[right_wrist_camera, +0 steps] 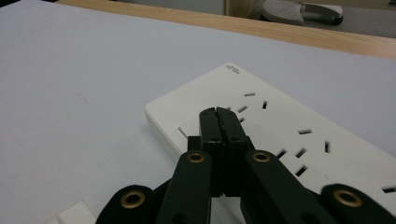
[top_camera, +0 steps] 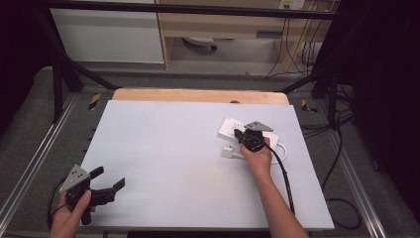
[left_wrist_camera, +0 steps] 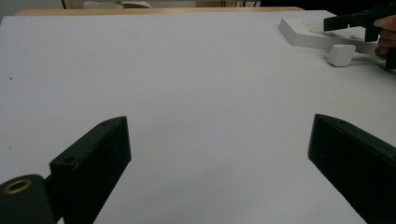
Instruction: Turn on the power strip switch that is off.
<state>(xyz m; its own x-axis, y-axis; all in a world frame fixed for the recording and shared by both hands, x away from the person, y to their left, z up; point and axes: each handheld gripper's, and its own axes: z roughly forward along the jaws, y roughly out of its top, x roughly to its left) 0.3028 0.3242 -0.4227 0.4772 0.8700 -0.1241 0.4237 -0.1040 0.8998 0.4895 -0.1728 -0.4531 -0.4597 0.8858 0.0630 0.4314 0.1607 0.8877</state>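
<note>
A white power strip (top_camera: 227,127) lies on the right half of the white tabletop (top_camera: 173,163), with several socket slots on its top (right_wrist_camera: 280,116). My right gripper (top_camera: 239,134) is shut, jaws pressed together with nothing between them. Its tips (right_wrist_camera: 218,112) sit over the strip's near end, by a small raised rectangle; I cannot tell whether they touch it. A small white plug (top_camera: 228,152) lies beside the strip (left_wrist_camera: 303,32), just left of my right hand. My left gripper (top_camera: 110,178) is at the table's front left corner, open and holding nothing, its jaws wide apart (left_wrist_camera: 218,122).
The strip's white cable (top_camera: 283,148) loops along its right side. A wooden strip (top_camera: 198,95) borders the table's far edge. Black frame legs and loose cables stand on the floor beyond and to the right. The plug (left_wrist_camera: 341,54) shows far off in the left gripper view.
</note>
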